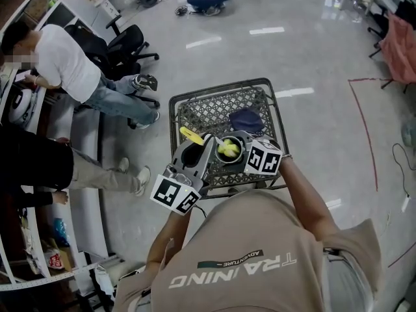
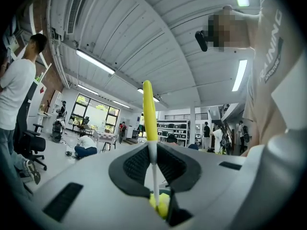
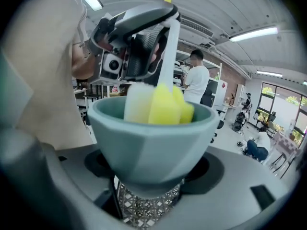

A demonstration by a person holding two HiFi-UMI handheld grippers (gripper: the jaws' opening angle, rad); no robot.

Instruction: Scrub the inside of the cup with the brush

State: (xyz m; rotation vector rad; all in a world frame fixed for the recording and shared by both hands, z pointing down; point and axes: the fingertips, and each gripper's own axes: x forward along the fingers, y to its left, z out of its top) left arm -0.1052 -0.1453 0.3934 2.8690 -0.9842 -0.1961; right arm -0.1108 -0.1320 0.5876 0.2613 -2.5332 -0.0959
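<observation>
Right gripper view — brush inside cup

Beige T-shirt, dark print; seemingly grey left gripper, right gripper, marker cubes.

I see the pale teal, faceted cup upright, clamped in my right gripper. The brush has its yellow sponge head down inside the cup. Its white stem and yellow handle lean left, pinched in my left gripper.
</observation>
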